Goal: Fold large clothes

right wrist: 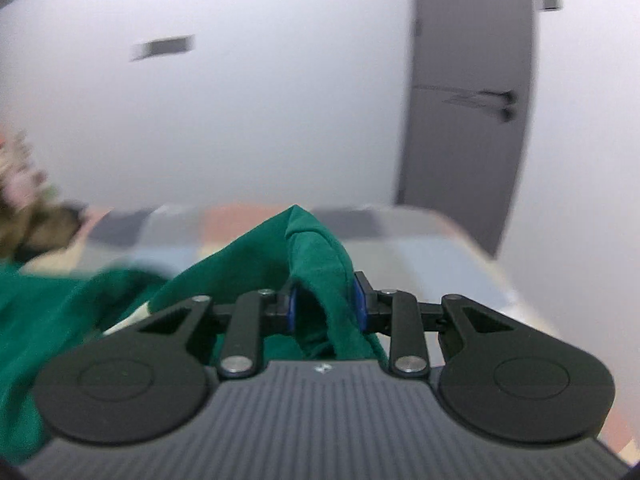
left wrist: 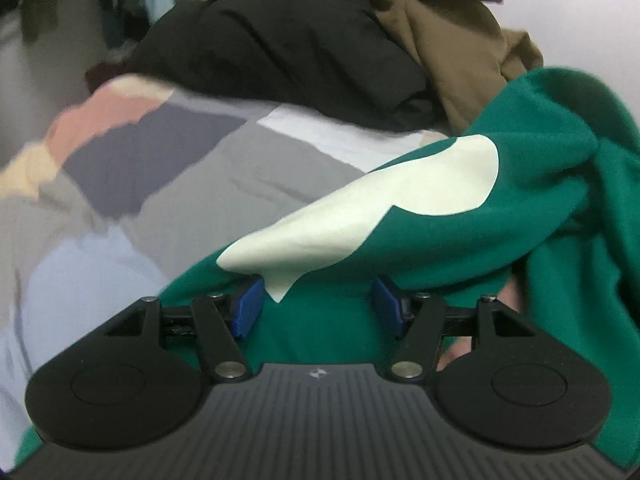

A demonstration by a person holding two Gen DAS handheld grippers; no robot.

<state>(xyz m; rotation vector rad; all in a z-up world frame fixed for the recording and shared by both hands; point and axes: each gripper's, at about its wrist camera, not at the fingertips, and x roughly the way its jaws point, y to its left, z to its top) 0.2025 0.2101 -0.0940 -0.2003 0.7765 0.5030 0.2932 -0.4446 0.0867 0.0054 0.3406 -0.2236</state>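
The right tongs (right wrist: 325,306) pinch a fold of the green shirt (right wrist: 312,248) above the patchwork bed (right wrist: 420,248), near a grey door (right wrist: 468,100).

Sweatshirt (left wrist: 500,240) on quilt (left wrist: 200,184); heaped clothes (left wrist: 320,52) behind it.

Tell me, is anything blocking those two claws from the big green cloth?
Nothing visible does. The right gripper already pinches a fold of the green fabric garment with a cream print. The left gripper stands open, with the cloth lying between its blue pads.
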